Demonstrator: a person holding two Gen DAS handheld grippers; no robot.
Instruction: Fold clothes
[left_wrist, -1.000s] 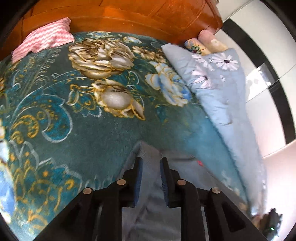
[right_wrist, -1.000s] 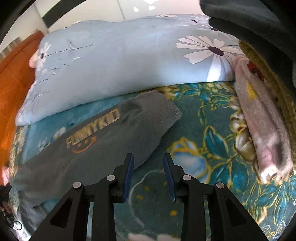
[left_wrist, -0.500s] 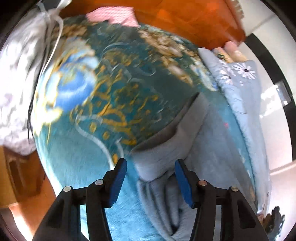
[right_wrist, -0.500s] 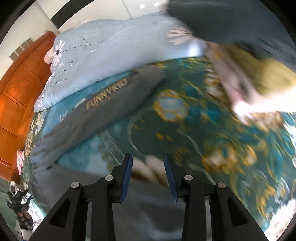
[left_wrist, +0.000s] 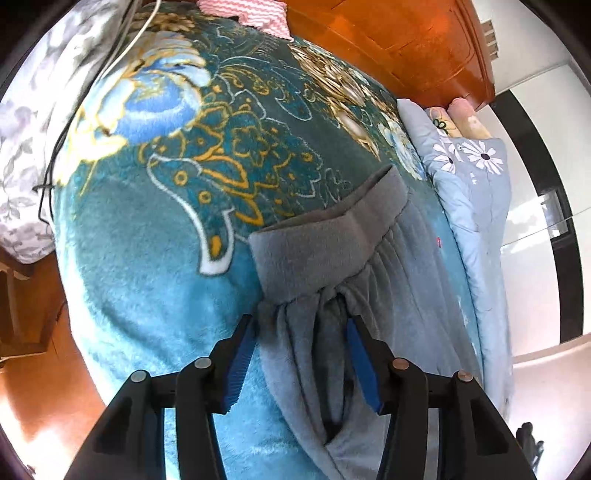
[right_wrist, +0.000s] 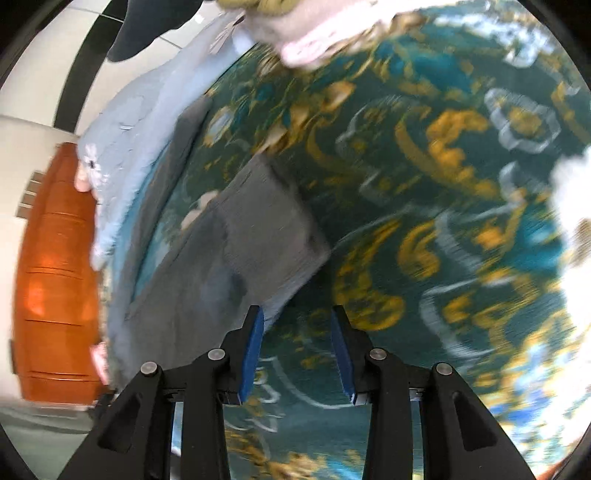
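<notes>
Grey trousers (left_wrist: 332, 266) lie between the left gripper's (left_wrist: 301, 363) spread fingers.

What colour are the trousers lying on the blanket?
Grey trousers, with a darker grey waistband; clearest in the left wrist view.

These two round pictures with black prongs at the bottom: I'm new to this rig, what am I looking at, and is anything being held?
Each picture comes from a fisheye camera on a hand-held gripper, looking forward along its two blue-padded fingers; a person carries one in each hand. The left gripper is open, its fingers either side of bunched cloth just below the waistband of the grey trousers, not pinching it. The right gripper is open too and holds nothing; that view is blurred. It hovers over the teal flowered blanket, beside a trouser cuff. A pale blue quilt lies along the far edge, against a wooden headboard.
</notes>
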